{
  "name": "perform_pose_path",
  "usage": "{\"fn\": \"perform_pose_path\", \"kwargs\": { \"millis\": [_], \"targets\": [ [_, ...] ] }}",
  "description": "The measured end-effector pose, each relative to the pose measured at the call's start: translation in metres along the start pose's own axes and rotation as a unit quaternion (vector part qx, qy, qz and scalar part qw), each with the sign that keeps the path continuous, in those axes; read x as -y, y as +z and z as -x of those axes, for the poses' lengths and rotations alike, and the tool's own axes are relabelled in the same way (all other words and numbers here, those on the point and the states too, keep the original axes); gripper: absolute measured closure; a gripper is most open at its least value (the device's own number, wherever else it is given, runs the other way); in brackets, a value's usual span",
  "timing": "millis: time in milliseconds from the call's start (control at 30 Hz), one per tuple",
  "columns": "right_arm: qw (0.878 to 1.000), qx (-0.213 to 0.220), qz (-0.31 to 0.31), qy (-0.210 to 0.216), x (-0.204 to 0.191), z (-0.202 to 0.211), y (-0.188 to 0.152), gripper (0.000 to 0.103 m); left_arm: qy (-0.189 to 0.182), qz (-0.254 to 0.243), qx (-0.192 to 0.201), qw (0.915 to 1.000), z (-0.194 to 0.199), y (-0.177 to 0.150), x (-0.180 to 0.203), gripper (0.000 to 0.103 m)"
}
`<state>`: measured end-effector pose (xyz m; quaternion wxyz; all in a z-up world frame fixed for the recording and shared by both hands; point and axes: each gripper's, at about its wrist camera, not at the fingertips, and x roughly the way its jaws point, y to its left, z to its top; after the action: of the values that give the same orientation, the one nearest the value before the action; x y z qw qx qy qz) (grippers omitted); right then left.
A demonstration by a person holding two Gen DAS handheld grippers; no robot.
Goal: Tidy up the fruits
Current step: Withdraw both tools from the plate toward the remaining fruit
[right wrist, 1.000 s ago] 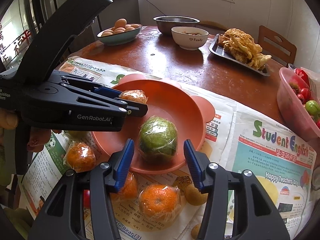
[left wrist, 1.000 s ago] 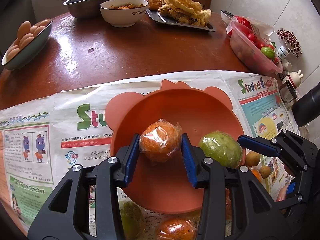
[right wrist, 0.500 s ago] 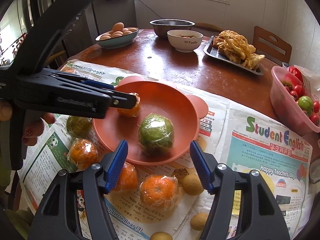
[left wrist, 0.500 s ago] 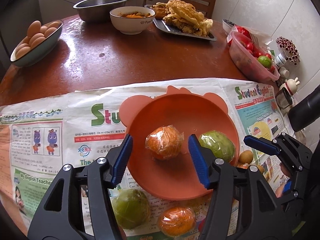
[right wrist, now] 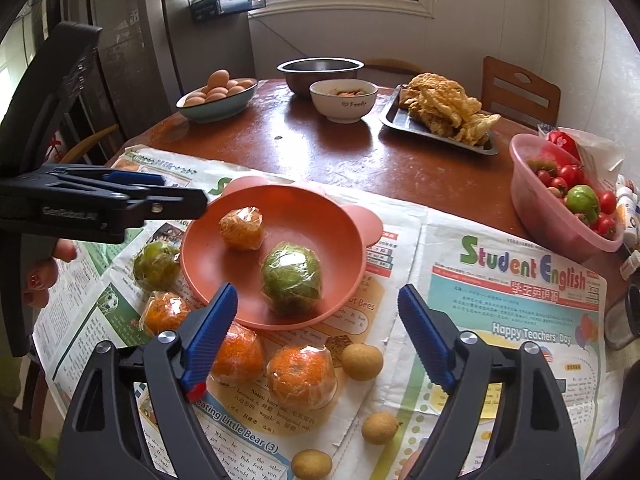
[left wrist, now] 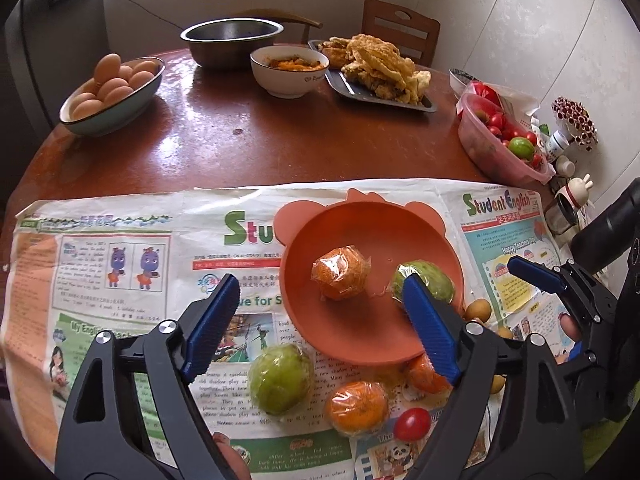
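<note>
Right wrist view: the orange bowl (right wrist: 280,216) sits on newspaper (right wrist: 500,292) and holds a wrapped orange (right wrist: 241,228) toward its far left and a wrapped green fruit (right wrist: 291,278) toward its near right, the two apart. Just left of the bowl lie a second green fruit (right wrist: 156,266) and another orange (right wrist: 165,313); two more oranges (right wrist: 301,376) and small brown fruits (right wrist: 362,356) lie in front of it. The left gripper (left wrist: 320,322) hangs released and empty above the bowl's near rim, jaws spread wide. The right gripper (right wrist: 316,330) is likewise released, holding nothing, in front of the bowl. A pink tub (right wrist: 536,216) of tomatoes stands well right of the bowl.
</note>
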<state>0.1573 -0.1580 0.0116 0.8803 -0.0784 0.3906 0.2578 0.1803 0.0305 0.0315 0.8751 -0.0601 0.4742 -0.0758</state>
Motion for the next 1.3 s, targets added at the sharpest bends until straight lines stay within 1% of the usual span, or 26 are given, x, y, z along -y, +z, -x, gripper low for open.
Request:
{"fn": "perform_pose_path", "kwargs": {
  "millis": [67,167,333,1033,1300],
  "targets": [
    [1.0,0.003,-0.004,-0.002,0.002,0.003,0.001,0.016,0.001,0.001,0.004,1.0,0.006,-0.001,-0.002,0.021],
    [1.0,0.01,-0.009,-0.008,0.004,0.009,0.0,0.012,0.01,0.003,0.01,0.9999,0.012,-0.003,-0.004,0.015],
    [0.999,0.021,-0.016,-0.017,0.008,0.02,0.0,0.01,0.018,0.005,0.017,0.9997,0.022,-0.009,-0.006,0.01],
    [0.995,0.064,-0.045,-0.059,0.025,0.082,-0.011,0.007,0.026,0.0,0.042,0.9988,0.059,-0.033,0.002,0.01],
    [0.996,0.056,-0.047,-0.06,0.021,0.084,-0.026,0.006,0.029,-0.005,0.033,0.999,0.06,-0.051,0.004,0.009]
  ]
}}
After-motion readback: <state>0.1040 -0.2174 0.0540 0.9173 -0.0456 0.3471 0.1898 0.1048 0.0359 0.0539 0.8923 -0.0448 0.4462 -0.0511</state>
